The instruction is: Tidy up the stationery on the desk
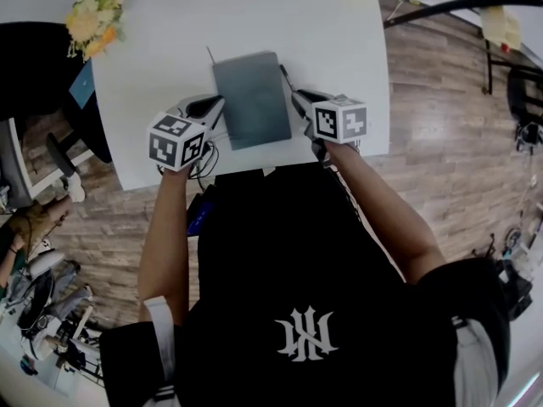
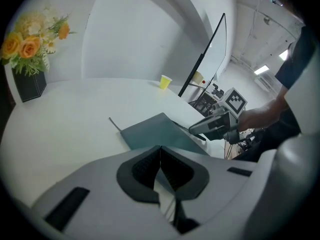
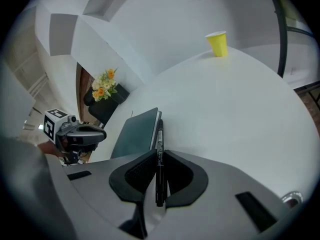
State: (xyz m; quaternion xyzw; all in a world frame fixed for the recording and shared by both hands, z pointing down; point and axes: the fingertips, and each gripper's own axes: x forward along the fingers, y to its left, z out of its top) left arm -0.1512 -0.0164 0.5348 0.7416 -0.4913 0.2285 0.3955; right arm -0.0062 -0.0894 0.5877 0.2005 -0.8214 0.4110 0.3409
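A closed grey-green notebook (image 1: 248, 98) lies on the white desk (image 1: 153, 49), near its front edge. My right gripper (image 1: 297, 98) is at the notebook's right side, shut on a black pen (image 3: 160, 134). The pen points forward along the notebook's (image 3: 134, 134) right edge. My left gripper (image 1: 217, 103) hovers at the notebook's left near corner; its jaws are shut with nothing between them (image 2: 160, 151). A thin grey stick (image 2: 114, 123), perhaps a pencil, pokes out from under the notebook's (image 2: 155, 133) far left corner.
A yellow paper cup (image 3: 217, 43) stands at the desk's far edge. A flower arrangement (image 1: 95, 15) in a dark box sits at the far left corner. Cables (image 1: 206, 155) hang over the front edge. Wooden floor lies to the right.
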